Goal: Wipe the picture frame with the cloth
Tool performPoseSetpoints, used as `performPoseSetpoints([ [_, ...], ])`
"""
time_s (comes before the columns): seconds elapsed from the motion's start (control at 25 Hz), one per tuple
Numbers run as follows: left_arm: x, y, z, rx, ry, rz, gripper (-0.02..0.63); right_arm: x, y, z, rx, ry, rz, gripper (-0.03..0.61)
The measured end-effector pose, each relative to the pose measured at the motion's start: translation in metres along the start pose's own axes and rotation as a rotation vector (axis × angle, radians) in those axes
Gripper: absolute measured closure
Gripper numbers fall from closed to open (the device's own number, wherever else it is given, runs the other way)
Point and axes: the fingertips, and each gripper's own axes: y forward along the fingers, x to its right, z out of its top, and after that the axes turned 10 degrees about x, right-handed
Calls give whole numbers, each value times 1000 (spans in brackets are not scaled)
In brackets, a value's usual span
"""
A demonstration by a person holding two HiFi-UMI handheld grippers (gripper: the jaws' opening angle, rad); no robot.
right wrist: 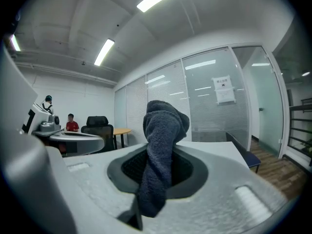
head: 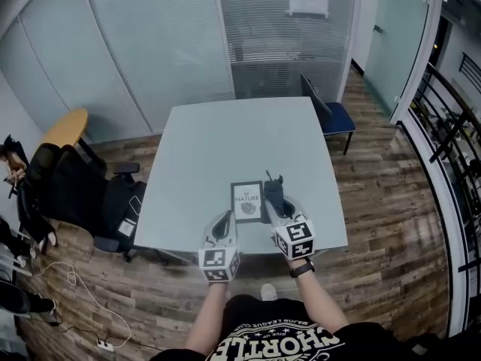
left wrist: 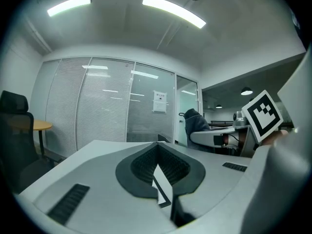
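Your left gripper [head: 227, 218] pinches the black-edged picture frame [head: 247, 201]; your right gripper [head: 272, 204] clamps the bunched dark-grey cloth [head: 273, 189].

Picture frame [head: 247, 200] on table [head: 218, 141] (near edge), cloth [head: 273, 191] at right.

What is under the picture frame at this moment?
Only the grey table shows around the picture frame, so the table lies below it. The frame covers that part, and I cannot tell whether it touches. The left gripper holds its edge.

Left tool [left wrist: 157, 151] clamped on picture frame [left wrist: 164, 187] edge, blinds [left wrist: 102, 106] behind
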Motion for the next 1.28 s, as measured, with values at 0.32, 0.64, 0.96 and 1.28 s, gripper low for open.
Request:
performPoseSetpoints([
  [0.32, -18, 29, -39, -94, -11, 42, 607, 25, 36, -29, -46, 63, 36, 502],
  [0.64, -43, 59, -112, -237, -65, 22, 607, 16, 78, -80, -173, -22, 212, 506],
  [0.96, -80, 79, -186, -409, -129, 26, 607, 25, 145, -131, -359, -154, 316, 508],
  [1.28, -97, 91, -236, -526, -201, -33, 607, 11, 210, -196, -629, -403, 514, 505],
])
